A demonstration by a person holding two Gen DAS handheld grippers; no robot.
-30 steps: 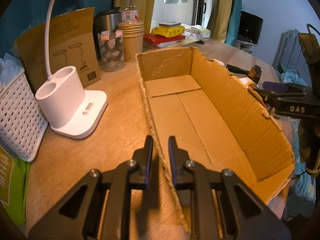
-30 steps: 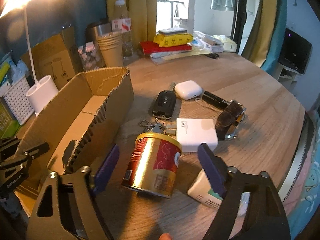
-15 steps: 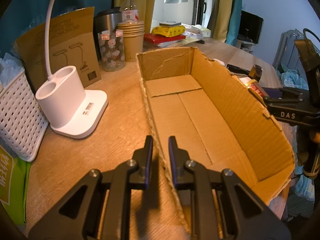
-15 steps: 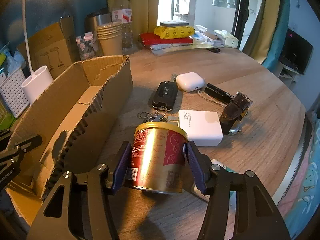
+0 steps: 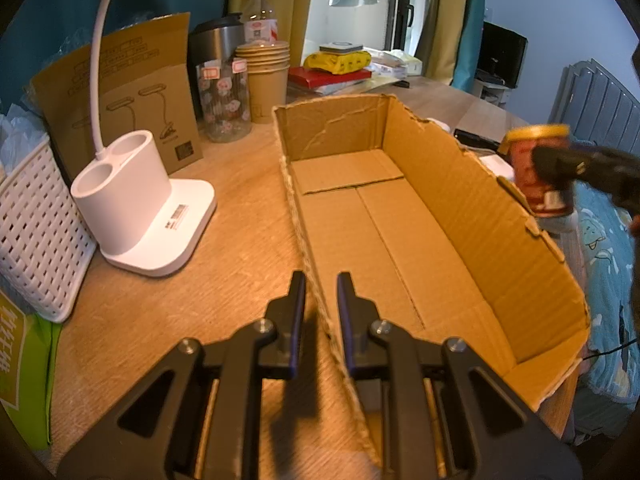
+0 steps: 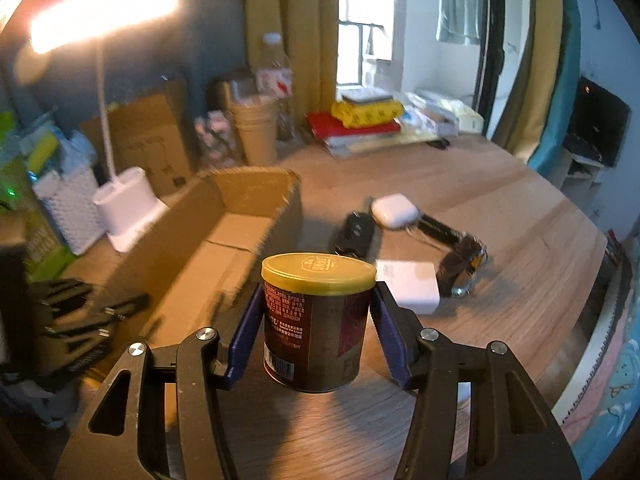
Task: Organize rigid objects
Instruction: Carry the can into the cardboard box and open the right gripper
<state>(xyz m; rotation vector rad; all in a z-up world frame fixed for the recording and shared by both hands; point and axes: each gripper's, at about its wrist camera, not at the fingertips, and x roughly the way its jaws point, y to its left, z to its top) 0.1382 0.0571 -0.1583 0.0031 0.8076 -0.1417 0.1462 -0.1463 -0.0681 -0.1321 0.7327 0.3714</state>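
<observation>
1. Dark red cylindrical tin can with yellow lid [image 6: 318, 320], sitting upright, clamped between right gripper [image 6: 316, 330] pads, raised beside open brown cardboard box [image 5: 420, 216].
2. Left gripper [image 5: 320, 304] pinching together on box's near wall.

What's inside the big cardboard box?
Nothing yet. The cardboard box shows only its bare floor flaps. The nearest corner sits behind the left gripper, so that bit stays unseen.

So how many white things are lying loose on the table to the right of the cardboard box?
2: a rounded case farther back and a flat square block nearer the held can. Others may hide behind the can.
</observation>
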